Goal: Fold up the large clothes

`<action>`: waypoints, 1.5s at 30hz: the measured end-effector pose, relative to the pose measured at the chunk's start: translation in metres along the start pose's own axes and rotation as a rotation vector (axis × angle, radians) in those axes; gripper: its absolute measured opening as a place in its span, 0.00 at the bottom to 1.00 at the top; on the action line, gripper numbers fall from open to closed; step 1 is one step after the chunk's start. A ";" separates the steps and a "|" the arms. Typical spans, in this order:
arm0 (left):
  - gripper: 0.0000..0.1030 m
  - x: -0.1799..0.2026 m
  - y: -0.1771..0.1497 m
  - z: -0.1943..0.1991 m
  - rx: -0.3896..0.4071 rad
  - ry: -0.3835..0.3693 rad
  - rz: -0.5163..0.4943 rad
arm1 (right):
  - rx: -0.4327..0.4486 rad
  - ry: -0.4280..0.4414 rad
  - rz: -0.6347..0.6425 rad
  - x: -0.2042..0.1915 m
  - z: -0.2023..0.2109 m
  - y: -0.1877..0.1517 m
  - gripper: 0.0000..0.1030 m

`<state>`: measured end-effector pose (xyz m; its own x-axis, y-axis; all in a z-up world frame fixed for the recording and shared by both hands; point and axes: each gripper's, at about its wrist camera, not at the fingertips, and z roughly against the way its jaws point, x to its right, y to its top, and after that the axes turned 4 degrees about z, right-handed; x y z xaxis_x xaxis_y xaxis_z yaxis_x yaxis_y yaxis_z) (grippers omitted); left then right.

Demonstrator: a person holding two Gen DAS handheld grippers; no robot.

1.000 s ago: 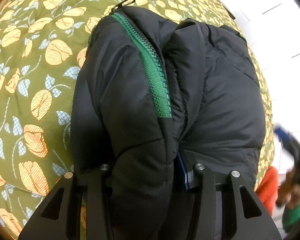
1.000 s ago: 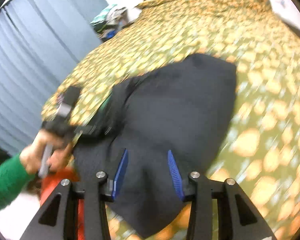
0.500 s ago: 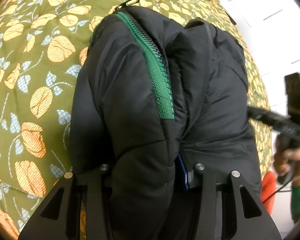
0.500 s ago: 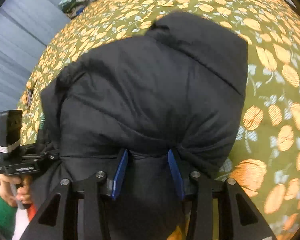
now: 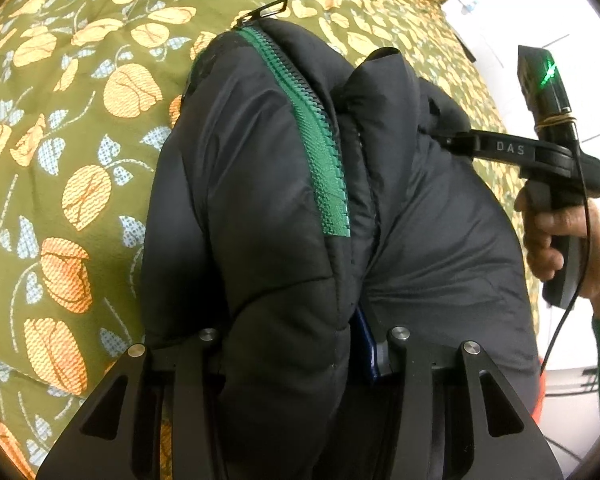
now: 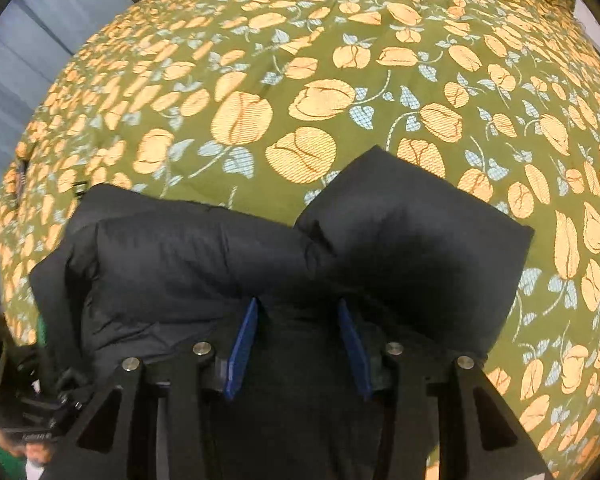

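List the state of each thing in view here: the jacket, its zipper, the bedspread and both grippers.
Black puffer jacket: bunched on the bed, gripped at two places.
Green zipper: one side exposed along the front edge, pull tab at the far end.
Floral bedspread: spread flat under the jacket.
Left gripper: clamped on a thick fold of jacket.
Right gripper: jacket fabric between its blue pads, pinched.

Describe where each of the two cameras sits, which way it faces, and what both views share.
Left wrist: on the left gripper, facing steeply down at the black jacket with its green zipper; the person's right hand shows.
Right wrist: on the right gripper, facing down at the jacket; its blue pads pinch fabric.
Shared: jacket and floral bedspread.
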<state>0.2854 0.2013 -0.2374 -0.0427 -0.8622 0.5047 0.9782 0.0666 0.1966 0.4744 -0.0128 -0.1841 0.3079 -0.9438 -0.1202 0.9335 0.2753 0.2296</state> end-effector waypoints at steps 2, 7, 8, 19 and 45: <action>0.45 0.000 -0.001 0.002 -0.006 -0.003 -0.013 | -0.001 -0.046 0.036 -0.009 0.005 0.000 0.43; 0.45 -0.001 -0.003 0.004 0.004 -0.005 -0.022 | 0.116 -0.076 0.168 -0.054 0.075 -0.036 0.43; 0.46 -0.002 -0.003 0.004 0.005 -0.007 -0.022 | 0.151 -0.054 0.207 -0.071 0.094 -0.058 0.43; 0.46 0.000 -0.007 0.002 0.018 0.030 -0.009 | 0.141 0.090 0.180 -0.132 0.035 -0.191 0.41; 0.89 -0.085 -0.002 0.053 0.059 -0.463 0.220 | 0.234 0.130 0.190 -0.125 0.051 -0.157 0.41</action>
<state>0.2758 0.3010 -0.2361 0.0648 -0.5131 0.8559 0.9615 0.2617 0.0841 0.2801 0.0522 -0.1555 0.5074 -0.8442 -0.1728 0.7942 0.3803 0.4740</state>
